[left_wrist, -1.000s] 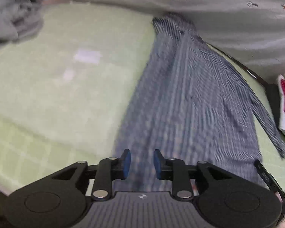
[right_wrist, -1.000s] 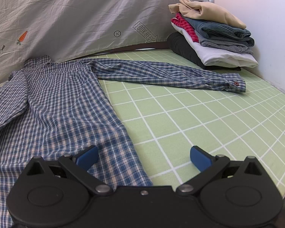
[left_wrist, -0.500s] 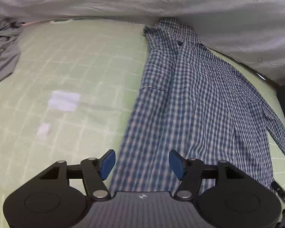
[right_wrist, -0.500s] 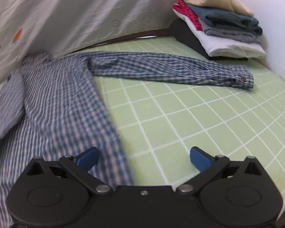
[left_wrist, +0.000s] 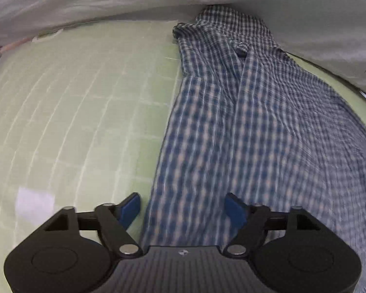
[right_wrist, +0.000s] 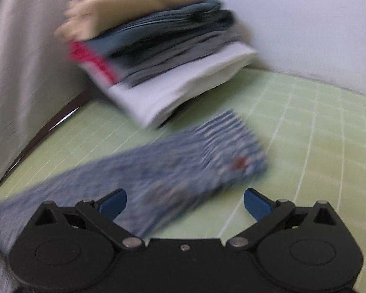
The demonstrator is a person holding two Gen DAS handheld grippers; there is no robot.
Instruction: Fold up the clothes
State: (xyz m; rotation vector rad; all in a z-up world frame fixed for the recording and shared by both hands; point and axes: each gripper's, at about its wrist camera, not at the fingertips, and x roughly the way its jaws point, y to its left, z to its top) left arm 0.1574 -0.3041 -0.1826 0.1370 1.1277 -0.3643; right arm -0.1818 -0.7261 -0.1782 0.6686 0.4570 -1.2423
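1. Left tool (left_wrist: 183, 206): narrow a second ago, jaws now opening wide over the plaid shirt (left_wrist: 256, 127) body; nothing gripped.
2. Right tool (right_wrist: 185, 202): wide, empty, now swung to the sleeve cuff (right_wrist: 234, 151) beside the folded clothes stack (right_wrist: 158, 56).
3. Shirt lies flat on the green grid mat (left_wrist: 73, 102); sleeve fold judged next.

A pale green mat (left_wrist: 80, 112), ruled with white grid lines, is seen filling the left of the left wrist view. A blue checked shirt (left_wrist: 251, 131) is spread on it at right. In the right wrist view (blurred), a sleeve (right_wrist: 183, 171) lies below stacked folded clothes (right_wrist: 163, 56).
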